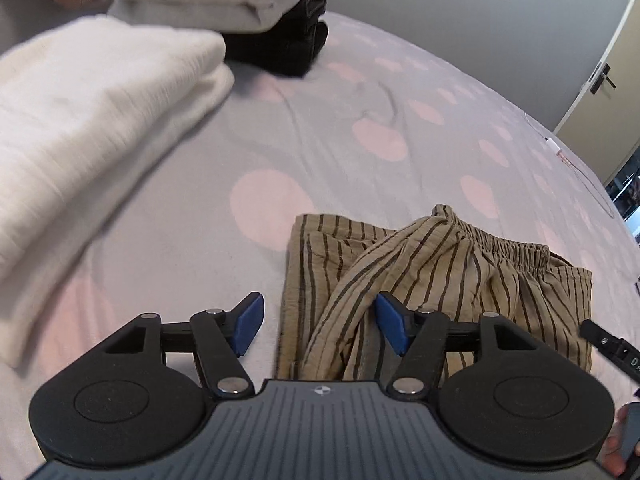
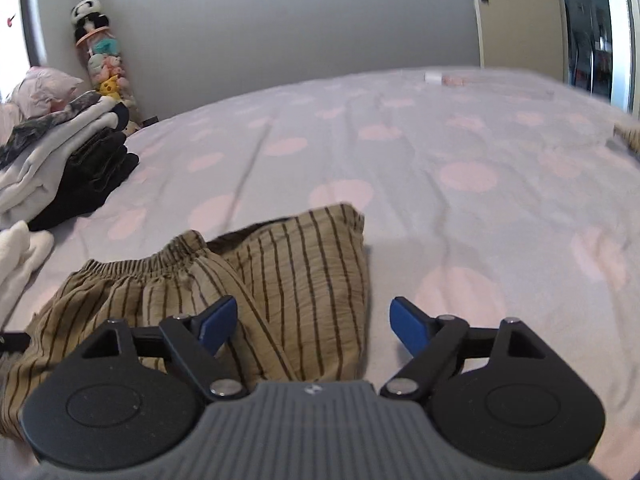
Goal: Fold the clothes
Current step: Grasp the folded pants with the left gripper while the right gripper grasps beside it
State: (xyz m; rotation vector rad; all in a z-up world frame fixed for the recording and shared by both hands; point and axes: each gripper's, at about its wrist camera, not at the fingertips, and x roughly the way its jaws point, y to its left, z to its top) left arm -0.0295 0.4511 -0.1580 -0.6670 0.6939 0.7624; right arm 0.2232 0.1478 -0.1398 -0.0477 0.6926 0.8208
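Note:
Tan shorts with dark stripes and an elastic waistband (image 1: 460, 276) lie partly folded on the bed; they also show in the right wrist view (image 2: 288, 280). My left gripper (image 1: 318, 326) is open, its blue pads straddling the shorts' left edge, just above the cloth. My right gripper (image 2: 314, 326) is open, over the shorts' right edge, with one pad above the cloth and the other above bare sheet. Neither holds anything.
A folded white garment (image 1: 92, 120) lies at the left. Behind it is a stack of folded white and black clothes (image 1: 256, 12), also in the right wrist view (image 2: 68, 160). The bed has a grey sheet with pink dots (image 2: 460, 176). A door (image 1: 600, 60) stands at the right.

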